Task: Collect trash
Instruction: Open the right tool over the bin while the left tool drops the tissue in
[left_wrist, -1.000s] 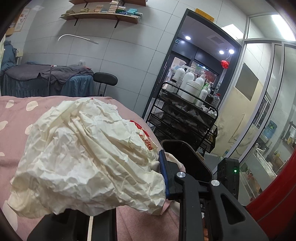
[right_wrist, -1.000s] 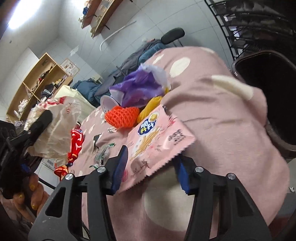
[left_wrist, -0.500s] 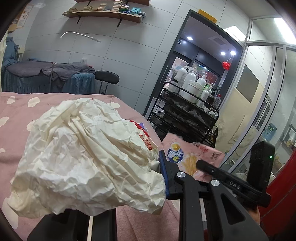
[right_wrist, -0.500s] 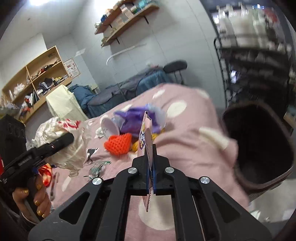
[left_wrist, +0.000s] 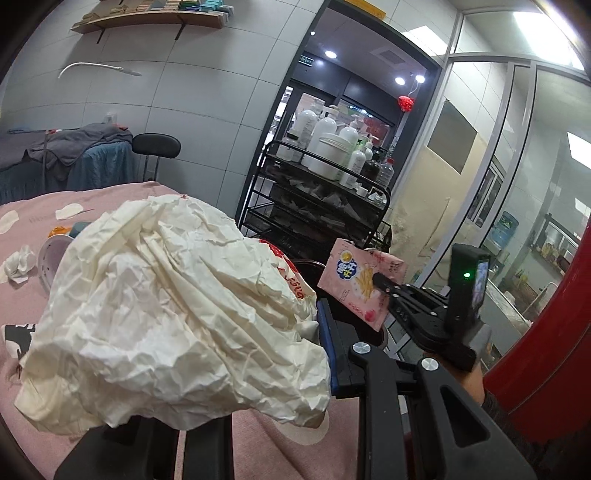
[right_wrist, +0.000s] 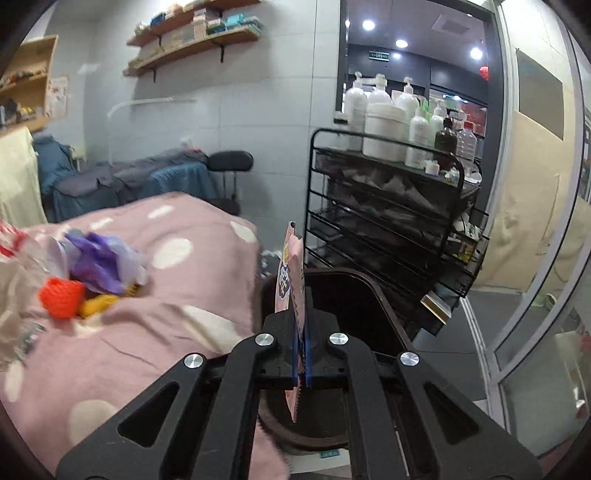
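Between my right gripper's (right_wrist: 301, 354) two blue pads, pressed tight together, stands a pink snack packet (right_wrist: 293, 280), held edge-on and upright. Directly beyond and beneath it is the open mouth of a dark trash bin (right_wrist: 354, 295), which sits on the floor just beside the corner of a bed covered in a pink blanket with pale spots (right_wrist: 177, 280). On the blanket, to the left in the right wrist view, lie more scraps: a purple plastic bag (right_wrist: 99, 266), an orange netted piece (right_wrist: 61, 297) and something yellow (right_wrist: 98, 306) touching it.

My left gripper (left_wrist: 229, 373) is clamped on a large crumpled cream paper bag (left_wrist: 166, 310) with some red print, which fills most of its view and hides one finger; only the blue-padded right finger (left_wrist: 328, 350) shows. Past the bag, the left wrist view catches the right gripper (left_wrist: 384, 288) holding the packet (left_wrist: 360, 280) over the bin. A white crumpled tissue (left_wrist: 18, 262) lies on the blanket (left_wrist: 33, 229) at far left. Behind the bin stands a black wire rack (right_wrist: 388, 206) carrying white pump bottles (right_wrist: 384, 122).
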